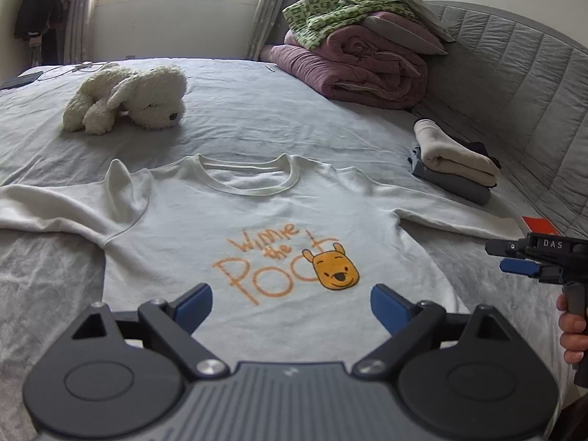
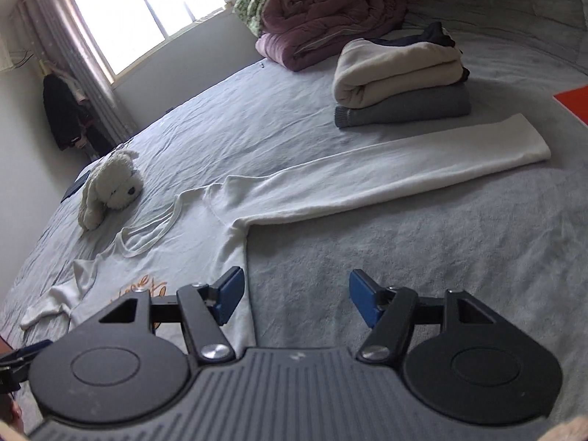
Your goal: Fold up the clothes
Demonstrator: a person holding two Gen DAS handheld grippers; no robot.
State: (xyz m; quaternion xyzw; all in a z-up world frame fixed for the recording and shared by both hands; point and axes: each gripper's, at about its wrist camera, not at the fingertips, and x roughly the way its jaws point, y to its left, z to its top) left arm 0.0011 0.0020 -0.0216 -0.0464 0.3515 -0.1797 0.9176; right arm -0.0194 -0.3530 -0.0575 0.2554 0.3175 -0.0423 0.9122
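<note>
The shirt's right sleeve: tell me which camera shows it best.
The right wrist view. There the right sleeve lies stretched out flat on the bed, visible from shoulder to cuff, in front of the folded pile. The left wrist view shows only part of it, foreshortened.

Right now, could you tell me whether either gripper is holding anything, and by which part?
Nothing is held: the left gripper and the right gripper are both open above the white shirt.

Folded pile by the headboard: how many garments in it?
3 visible: cream top uppermost, grey one beneath it, a dark one behind the cream, nearer the headboard. Others could be hidden behind.
</note>
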